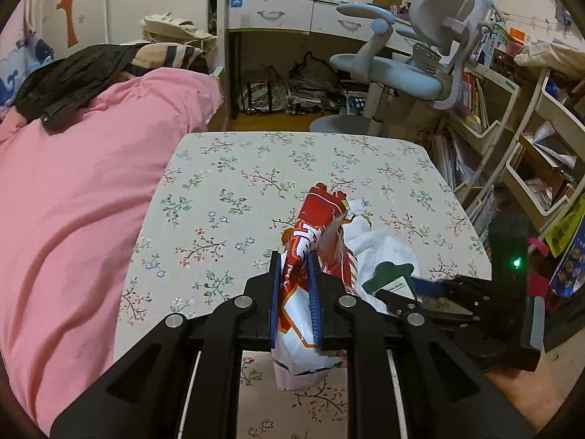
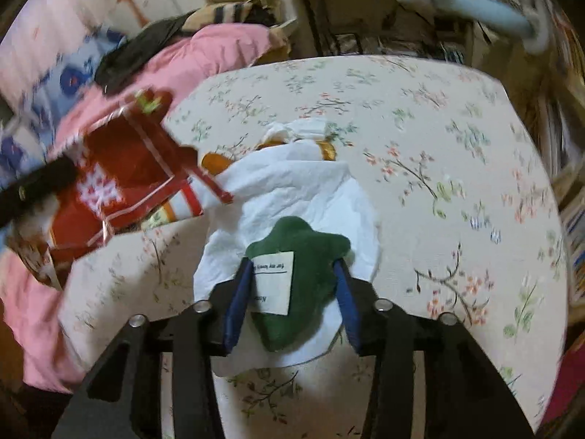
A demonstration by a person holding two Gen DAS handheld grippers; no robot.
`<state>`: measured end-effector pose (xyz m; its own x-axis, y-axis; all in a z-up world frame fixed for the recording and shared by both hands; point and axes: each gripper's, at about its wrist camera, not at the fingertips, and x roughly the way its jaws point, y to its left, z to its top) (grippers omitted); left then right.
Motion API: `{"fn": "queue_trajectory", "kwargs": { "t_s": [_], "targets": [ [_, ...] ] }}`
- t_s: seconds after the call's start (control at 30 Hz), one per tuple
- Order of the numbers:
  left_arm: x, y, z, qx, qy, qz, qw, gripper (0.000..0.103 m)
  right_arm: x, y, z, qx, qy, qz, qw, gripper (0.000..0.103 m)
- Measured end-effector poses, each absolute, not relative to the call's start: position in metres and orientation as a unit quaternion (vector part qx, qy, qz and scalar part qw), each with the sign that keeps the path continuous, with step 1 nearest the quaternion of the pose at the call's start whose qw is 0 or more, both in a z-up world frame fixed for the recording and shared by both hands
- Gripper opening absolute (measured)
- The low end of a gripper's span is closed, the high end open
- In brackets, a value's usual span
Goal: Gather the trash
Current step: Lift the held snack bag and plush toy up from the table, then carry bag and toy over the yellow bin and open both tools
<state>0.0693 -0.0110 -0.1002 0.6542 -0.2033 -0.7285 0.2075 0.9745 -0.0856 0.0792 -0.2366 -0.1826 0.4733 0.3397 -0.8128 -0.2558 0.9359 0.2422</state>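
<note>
1. Our left gripper (image 1: pixel 295 274) is pinched on the red and white snack wrapper (image 1: pixel 314 226). The wrapper stands between the blue pads, its long axis running forward and up from the jaws, with the white lower end hanging below them, above the tabletop.
2. Our right gripper (image 2: pixel 292 285) straddles the green felt piece (image 2: pixel 303 256) with the white label. Its pads sit against the two sides, but we cannot tell whether they truly grip it.
3. The felt piece lies on a crumpled white bag (image 2: pixel 292 190), which spreads forward from the right gripper along the table. We judge that the coming move turns on this: the bag lies just right of the held wrapper and below it, so the left hand must carry the wrapper rightward and down.
4. Orange scraps (image 2: pixel 215 161) peek out at the bag's far edge.
5. All rests on the floral tablecloth (image 1: pixel 226 190).
6. Beyond are a pink quilt (image 1: pixel 73 183) at left, and a blue desk chair (image 1: pixel 409 69) and shelves (image 1: pixel 512 124) at right.
</note>
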Motion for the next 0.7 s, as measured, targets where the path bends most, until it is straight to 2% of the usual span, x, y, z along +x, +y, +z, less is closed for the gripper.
{"fn": "queue_trajectory", "kwargs": {
  "t_s": [0.17,0.37,0.57,0.7],
  "targets": [
    [0.064,-0.002,-0.090,0.001,0.382,-0.106,0.918,0.014,0.076,-0.259,-0.162,0.100,0.450,0.180,0.869,0.031],
    [0.047,0.013,-0.068,-0.027,0.360,-0.105,0.927,0.014,0.063,-0.298,-0.150,0.232,0.419,0.195,0.856,0.032],
    [-0.007,0.016,-0.058,-0.021,0.350,-0.105,0.930,0.014,0.021,-0.275,-0.127,0.196,0.416,0.226,0.859,0.033],
    [-0.050,0.016,-0.060,-0.004,0.360,-0.100,0.927,0.014,-0.022,-0.248,-0.133,0.163,0.436,0.250,0.849,0.033]
  ]
}}
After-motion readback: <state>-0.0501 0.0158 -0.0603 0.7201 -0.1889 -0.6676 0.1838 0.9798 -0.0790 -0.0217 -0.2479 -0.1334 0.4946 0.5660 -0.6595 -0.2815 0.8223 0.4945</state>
